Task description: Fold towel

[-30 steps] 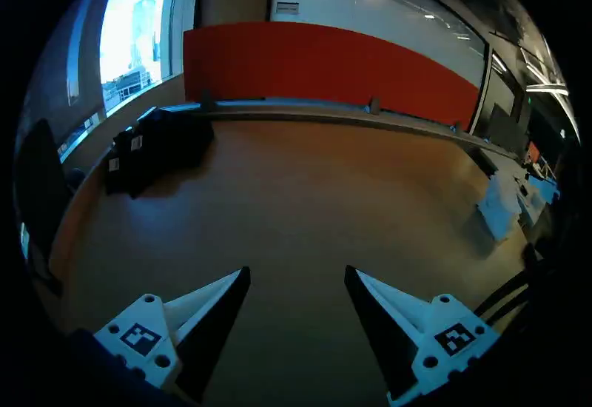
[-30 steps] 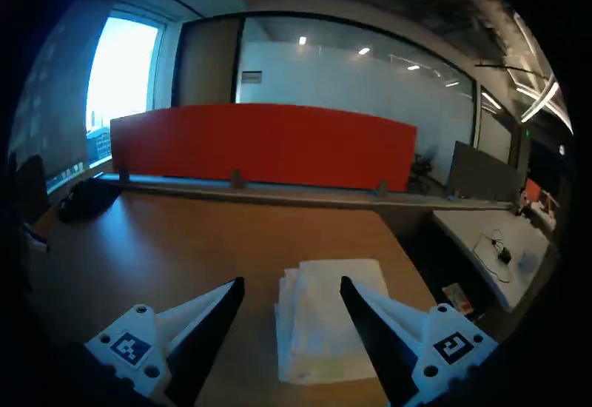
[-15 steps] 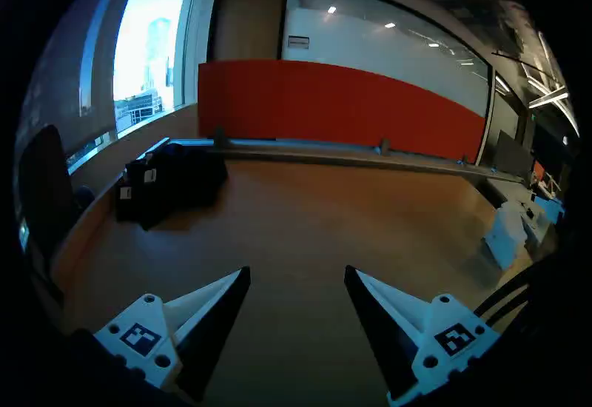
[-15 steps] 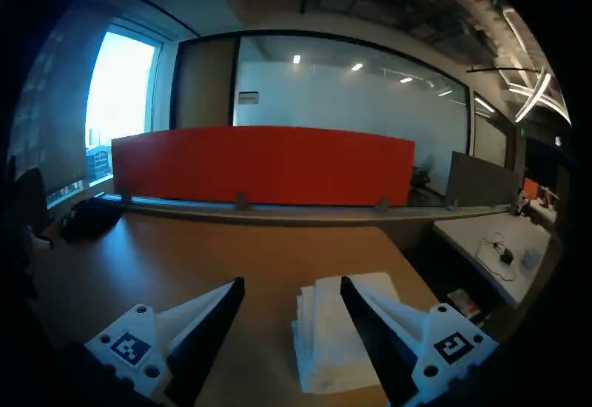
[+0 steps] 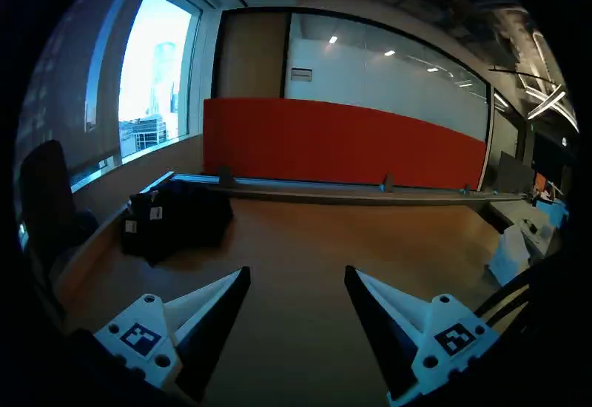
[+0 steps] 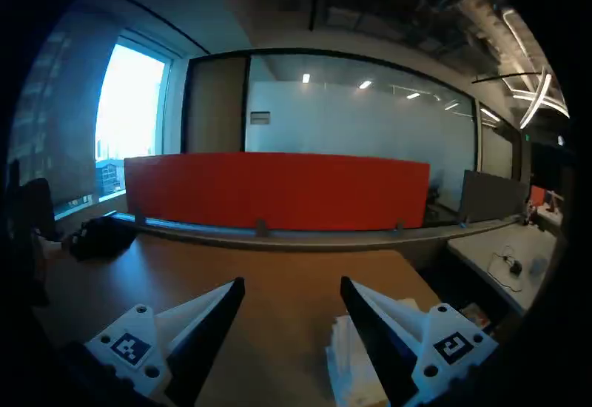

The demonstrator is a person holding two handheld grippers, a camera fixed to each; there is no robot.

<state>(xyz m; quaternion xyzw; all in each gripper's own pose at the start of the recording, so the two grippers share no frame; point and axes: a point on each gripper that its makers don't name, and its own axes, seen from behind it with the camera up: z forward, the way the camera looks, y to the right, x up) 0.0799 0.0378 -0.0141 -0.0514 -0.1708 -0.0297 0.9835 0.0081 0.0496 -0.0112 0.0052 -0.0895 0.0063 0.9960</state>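
Smooth wooden tabletop [image 5: 311, 237] in an office, backed by a long red partition [image 5: 340, 140] and a glass wall.
The left gripper [image 5: 296, 269] has white wedge-shaped fingers set apart over bare wood, holding nothing; a soft black bag [image 5: 177, 218] lies far off. The right gripper [image 6: 291, 281] is likewise spread and empty. The white towel [image 6: 346, 362], folded into a layered stack, lies near the tabletop's edge, partly behind one finger; its long axis cannot be told.
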